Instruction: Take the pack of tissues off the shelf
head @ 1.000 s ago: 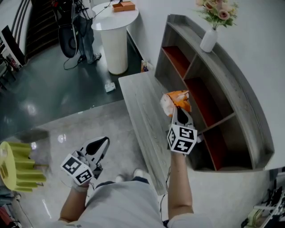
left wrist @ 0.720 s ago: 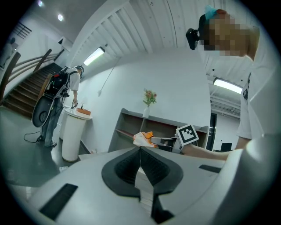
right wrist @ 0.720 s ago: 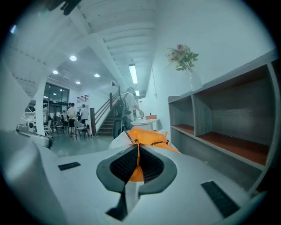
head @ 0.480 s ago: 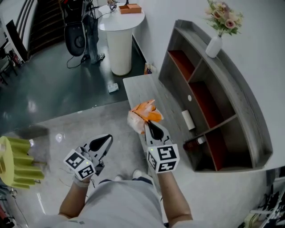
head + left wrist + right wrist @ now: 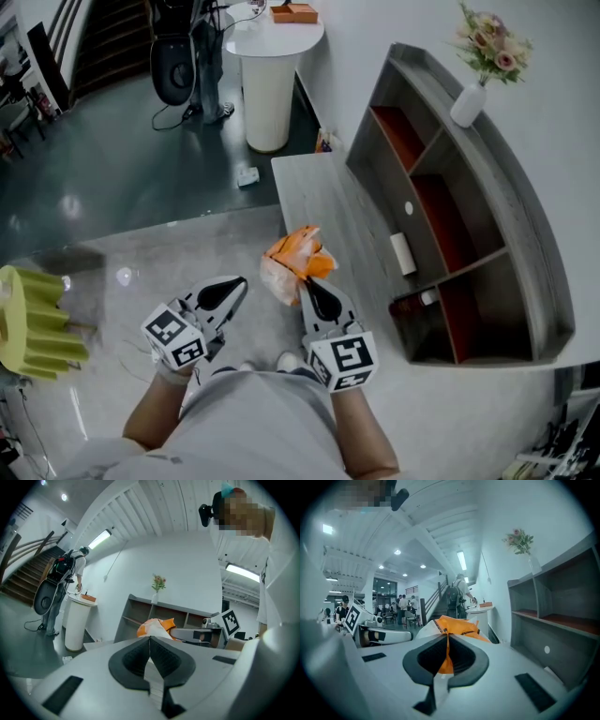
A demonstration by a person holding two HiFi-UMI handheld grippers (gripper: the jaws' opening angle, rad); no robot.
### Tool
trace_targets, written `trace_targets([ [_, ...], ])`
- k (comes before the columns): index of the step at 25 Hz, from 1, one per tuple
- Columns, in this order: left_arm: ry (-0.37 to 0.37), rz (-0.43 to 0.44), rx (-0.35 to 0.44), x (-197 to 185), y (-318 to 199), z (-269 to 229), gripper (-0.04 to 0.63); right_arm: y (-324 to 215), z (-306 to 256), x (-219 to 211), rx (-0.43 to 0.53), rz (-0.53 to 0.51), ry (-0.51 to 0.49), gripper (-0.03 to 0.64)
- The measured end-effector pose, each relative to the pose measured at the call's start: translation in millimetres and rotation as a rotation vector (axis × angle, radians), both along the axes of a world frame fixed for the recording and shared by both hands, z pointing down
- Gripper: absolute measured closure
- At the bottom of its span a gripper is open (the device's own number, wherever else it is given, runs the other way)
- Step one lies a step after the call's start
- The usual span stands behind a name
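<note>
Leaving the shelf, pack of tissues [image 5: 293, 262]: an orange-and-white soft pack is held up in the air at the front edge of the desk [image 5: 323, 192], partly over the pale floor and well apart from the shelf [image 5: 525, 234].
Change to the pack: a second ago it is seen up by the shelf's compartments, above the desk; now it is carried across the desk and drawn in towards the person's body.
Right claw [image 5: 309, 284]: it is closed hard on a fold of the orange wrapper, which is seen pinched between the pads in the right gripper view [image 5: 446, 656]; the bulk of the pack stands beyond the tips.
Change to the right claw: it is swung away from the shelf with the pack, and no loosening of the grip is seen.
Left claw [image 5: 234, 285]: it is shut with nothing in it, held level just beside the pack and not touching it.
Shelf contents: a white roll [image 5: 402, 253] and a small dark item [image 5: 412, 305] are left in the lower compartments.
Meaning for the task: the pack is judged already taken off the shelf, so only a set-down or hand-over is thought to be left.
</note>
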State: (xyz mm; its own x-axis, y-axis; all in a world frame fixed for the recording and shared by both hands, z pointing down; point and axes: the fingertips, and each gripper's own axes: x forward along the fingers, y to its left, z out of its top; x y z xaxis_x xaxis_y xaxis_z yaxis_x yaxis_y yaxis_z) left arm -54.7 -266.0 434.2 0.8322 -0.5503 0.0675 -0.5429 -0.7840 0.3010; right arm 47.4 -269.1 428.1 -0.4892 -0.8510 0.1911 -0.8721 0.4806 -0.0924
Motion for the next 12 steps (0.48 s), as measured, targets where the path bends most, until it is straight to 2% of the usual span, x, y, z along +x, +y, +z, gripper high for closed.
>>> trace_targets([
  [12, -0.017, 0.015, 0.019, -2, 5, 1, 0.578, 15, 5, -8, 0.043, -0.021, 0.001, 0.598],
])
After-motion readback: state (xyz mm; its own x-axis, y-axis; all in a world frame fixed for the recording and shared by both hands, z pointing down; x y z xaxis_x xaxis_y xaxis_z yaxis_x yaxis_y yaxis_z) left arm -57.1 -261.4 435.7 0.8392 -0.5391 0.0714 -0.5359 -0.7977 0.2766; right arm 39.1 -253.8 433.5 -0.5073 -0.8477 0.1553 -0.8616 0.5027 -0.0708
